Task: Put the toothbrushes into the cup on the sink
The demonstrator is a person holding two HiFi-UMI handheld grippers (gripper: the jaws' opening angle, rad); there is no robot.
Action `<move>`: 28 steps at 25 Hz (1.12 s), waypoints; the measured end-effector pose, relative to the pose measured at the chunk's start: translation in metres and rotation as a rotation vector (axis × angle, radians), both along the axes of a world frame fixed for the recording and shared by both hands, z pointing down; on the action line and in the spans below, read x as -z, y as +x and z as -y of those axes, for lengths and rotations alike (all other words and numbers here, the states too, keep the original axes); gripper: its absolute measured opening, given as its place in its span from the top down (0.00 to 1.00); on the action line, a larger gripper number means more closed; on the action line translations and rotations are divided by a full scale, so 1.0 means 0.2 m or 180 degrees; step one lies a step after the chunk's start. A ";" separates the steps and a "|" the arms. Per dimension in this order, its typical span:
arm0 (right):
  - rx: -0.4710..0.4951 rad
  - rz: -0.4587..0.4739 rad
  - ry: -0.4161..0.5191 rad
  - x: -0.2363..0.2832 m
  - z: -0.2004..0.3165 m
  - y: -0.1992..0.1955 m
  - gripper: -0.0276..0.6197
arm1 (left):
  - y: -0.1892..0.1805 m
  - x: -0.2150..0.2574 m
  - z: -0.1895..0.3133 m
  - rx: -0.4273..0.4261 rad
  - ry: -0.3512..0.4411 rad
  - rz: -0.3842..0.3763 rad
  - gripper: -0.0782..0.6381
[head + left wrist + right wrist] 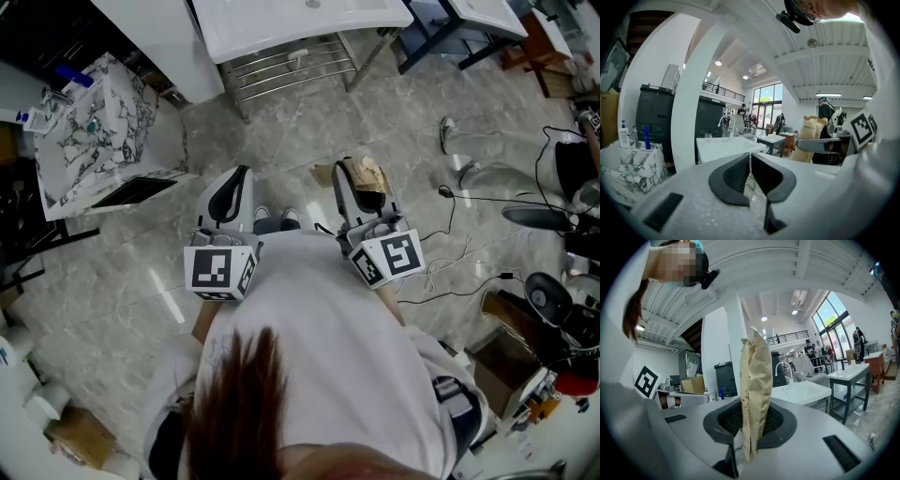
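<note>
My right gripper (752, 411) is shut on a tan paper packet (756, 380) that stands upright between its pads; what is inside is hidden. In the head view the packet (367, 176) sticks out of the right gripper (352, 183) above the floor. My left gripper (750, 158) is shut with nothing between its pads, and in the head view it (232, 192) sits level with the right one. The white sink (726, 146) with a curved faucet (725, 123) stands ahead, and a clear cup (708, 137) rests on its rim. In the head view the sink (300, 23) lies at the top edge.
A marble-patterned stand (94, 131) with bottles (646, 138) is at the left. A metal rack (291, 66) sits under the sink. Cables (450, 262) and equipment (553, 300) cover the floor at the right. A second table (851, 373) stands at the right.
</note>
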State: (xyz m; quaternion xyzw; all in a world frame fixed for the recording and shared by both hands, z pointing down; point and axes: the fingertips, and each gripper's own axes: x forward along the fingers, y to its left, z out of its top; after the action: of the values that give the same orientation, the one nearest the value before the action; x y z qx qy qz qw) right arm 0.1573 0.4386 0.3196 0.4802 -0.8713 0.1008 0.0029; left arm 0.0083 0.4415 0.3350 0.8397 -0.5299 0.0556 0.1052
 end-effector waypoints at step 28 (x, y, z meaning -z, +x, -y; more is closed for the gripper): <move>0.0006 -0.0046 -0.0190 -0.06 0.48 -0.06 0.87 | -0.08 -0.07 0.48 0.0067 -0.0128 -0.0091 0.86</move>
State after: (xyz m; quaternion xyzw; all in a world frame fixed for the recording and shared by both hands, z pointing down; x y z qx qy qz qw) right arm 0.1453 0.3423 0.3307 0.4798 -0.8683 0.1233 0.0236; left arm -0.0082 0.3464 0.3481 0.8325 -0.5359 0.0532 0.1302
